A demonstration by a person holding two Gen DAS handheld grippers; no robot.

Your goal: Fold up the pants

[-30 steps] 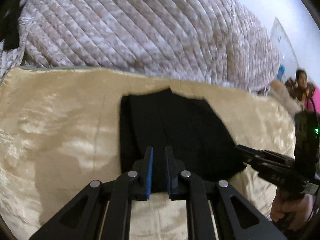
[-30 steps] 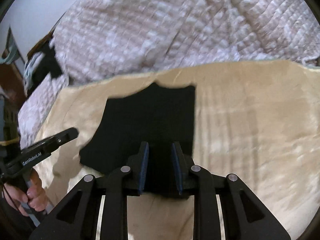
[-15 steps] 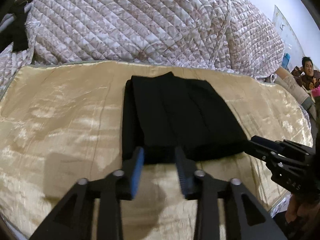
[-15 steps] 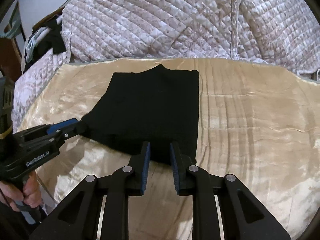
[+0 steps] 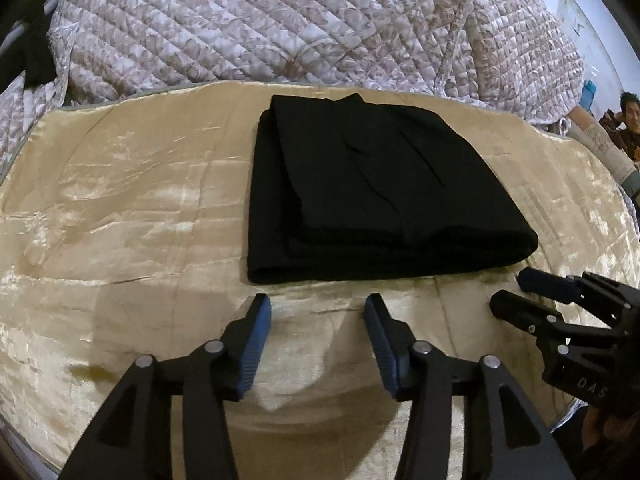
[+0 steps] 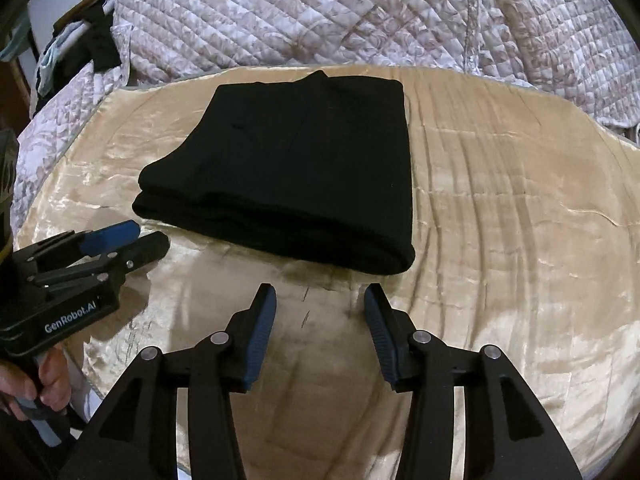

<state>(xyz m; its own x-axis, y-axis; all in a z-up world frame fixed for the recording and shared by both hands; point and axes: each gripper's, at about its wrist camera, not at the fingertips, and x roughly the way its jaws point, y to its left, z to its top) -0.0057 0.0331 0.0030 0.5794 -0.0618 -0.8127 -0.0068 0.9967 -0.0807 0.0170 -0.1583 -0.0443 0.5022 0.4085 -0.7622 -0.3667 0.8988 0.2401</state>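
Just short of the pants' (image 5: 360,196) near folded edge, my left tool (image 5: 316,312) hangs above the gold cover (image 5: 132,208) with its jaws spread wide and nothing between them. From this left wrist view the pants lie as a compact black stack, several layers thick, in the middle of the cover, with the quilt (image 5: 260,24) heaped behind them. Off the stack's near right corner I see my right tool (image 5: 516,292), close to the cloth but apart from it. The top layer sits a little in from the layer below along the stack's left side, so I judge the fold done or nearly so, and what this step calls for is a clean retreat.

From the right wrist view, my right tool (image 6: 318,300) is likewise wide open and empty, just in front of the pants' (image 6: 296,160) near right corner. My left tool (image 6: 136,240) shows near the stack's near left corner, its jaws parted and not touching the cloth. To finish well I would pull both tools straight back and up, keeping the fingers clear of the rolled edge so that no layer drags out. If anything needs tidying, it is that offset left edge.
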